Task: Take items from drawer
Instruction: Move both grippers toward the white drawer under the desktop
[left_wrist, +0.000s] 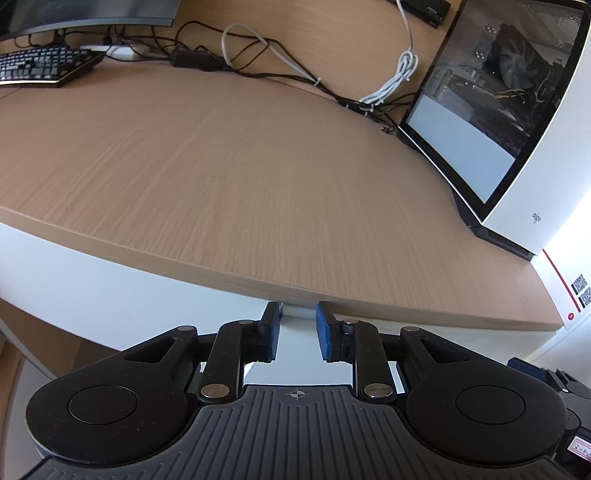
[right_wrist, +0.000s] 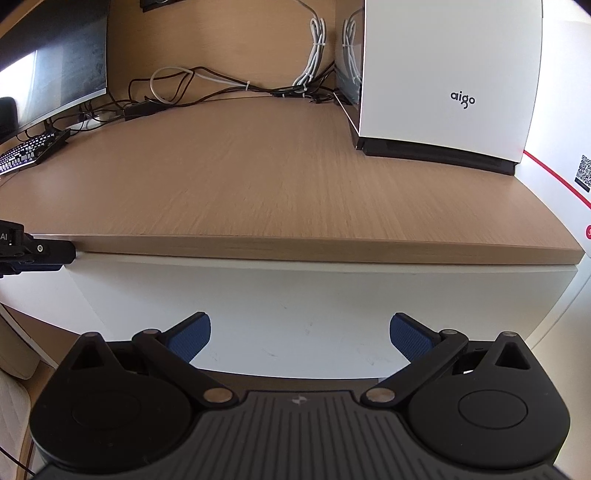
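Both hand-held grippers hung released: the left hand-held gripper (left_wrist: 297, 330) nosed under the bench (left_wrist: 229, 177) edge, the right hand-held gripper (right_wrist: 300, 338) faced the shut drawer (right_wrist: 295, 295), probably to pull it.

Legible markings, right wrist view: the brand "aigo" in dark lowercase letters stands on the white front panel of the computer case (right_wrist: 448, 79), upper right of the frame. The letters "AI" in white appear on the black left gripper (right_wrist: 22, 248) at the far left edge. A QR code (right_wrist: 583, 172) is printed on a white surface at the right edge; it cannot be decoded. Left wrist view: two black label blocks (left_wrist: 580, 291) at the right edge are too blurred to read.
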